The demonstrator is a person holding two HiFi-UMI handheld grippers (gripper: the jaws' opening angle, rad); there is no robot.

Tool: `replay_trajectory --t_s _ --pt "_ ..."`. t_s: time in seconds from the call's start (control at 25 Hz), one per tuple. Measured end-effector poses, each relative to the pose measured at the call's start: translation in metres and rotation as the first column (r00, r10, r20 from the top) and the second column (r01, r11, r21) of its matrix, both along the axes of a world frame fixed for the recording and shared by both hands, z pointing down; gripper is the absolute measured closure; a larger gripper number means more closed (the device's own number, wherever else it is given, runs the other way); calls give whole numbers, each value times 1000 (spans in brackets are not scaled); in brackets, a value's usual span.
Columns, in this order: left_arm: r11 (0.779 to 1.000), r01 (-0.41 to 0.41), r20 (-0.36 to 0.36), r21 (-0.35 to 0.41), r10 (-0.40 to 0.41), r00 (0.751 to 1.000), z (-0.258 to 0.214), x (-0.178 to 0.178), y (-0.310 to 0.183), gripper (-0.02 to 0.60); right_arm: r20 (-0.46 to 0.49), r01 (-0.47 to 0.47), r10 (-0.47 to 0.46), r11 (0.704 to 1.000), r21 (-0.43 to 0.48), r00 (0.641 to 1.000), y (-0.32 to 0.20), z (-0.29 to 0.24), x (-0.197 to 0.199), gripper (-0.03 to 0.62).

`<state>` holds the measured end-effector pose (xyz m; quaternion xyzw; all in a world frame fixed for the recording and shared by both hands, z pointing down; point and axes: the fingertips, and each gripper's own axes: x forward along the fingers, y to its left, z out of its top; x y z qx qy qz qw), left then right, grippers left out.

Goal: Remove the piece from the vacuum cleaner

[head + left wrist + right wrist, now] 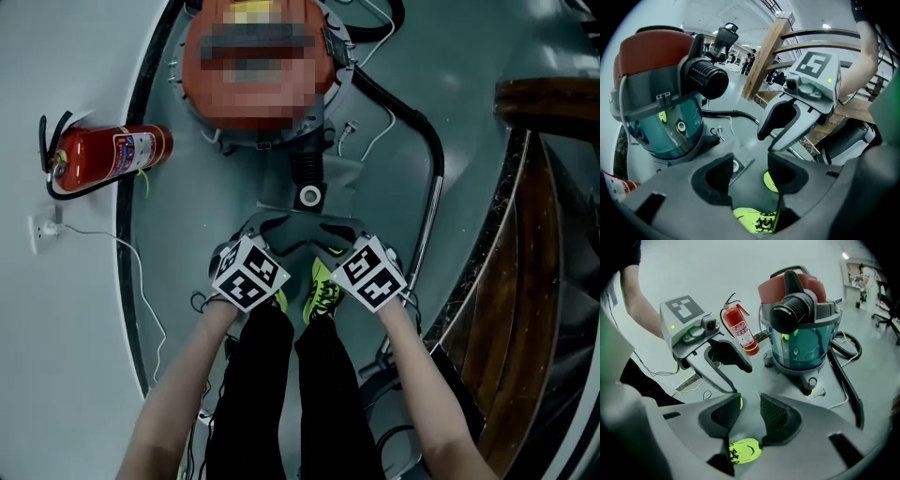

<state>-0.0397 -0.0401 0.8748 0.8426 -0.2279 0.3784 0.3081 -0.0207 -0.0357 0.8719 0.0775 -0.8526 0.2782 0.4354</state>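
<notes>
At the far left a red fire extinguisher [108, 155] is lying on the grey floor [187, 281], with a thin white cable [94, 234] trailing beside it. Right of it the vacuum cleaner [258, 75] is standing upright, a red lid over a teal see-through tank. Its black ribbed piece [792, 310] is sitting in the front collar and pointing towards the person. Nearer the person, the left gripper [750, 171] is hovering above the floor with its fingers standing wide apart. Nothing is lying between them, and a neon-yellow shoe [754, 220] is showing beneath. Just beside it the right gripper [749, 411] is hanging with its fingers parted more narrowly, likewise gripping nothing. Both are staying apart from the piece. Further right a black hose [429, 169] is curving across the floor, and a brown wooden structure [525, 281] is lining the right edge.
</notes>
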Motion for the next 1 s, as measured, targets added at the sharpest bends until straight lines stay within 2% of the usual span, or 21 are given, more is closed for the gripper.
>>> replay_trajectory --t_s 0.2,0.32,0.64,1.0 --pt "995 95 -38 -2 -95 995 -40 -3 -17 369 30 -61 61 998 4 998 -10 -38 2 461" --pt "991 131 -63 5 -130 989 -66 -3 -28 414 37 -77 76 997 25 996 -19 -59 3 471" --pt "986 163 -108 26 -159 981 -119 0 -25 534 57 -108 105 992 59 993 -25 -105 5 504" --pt "983 176 -144 -40 -180 973 -156 1 0 571 61 -114 110 992 59 992 -13 -150 4 540"
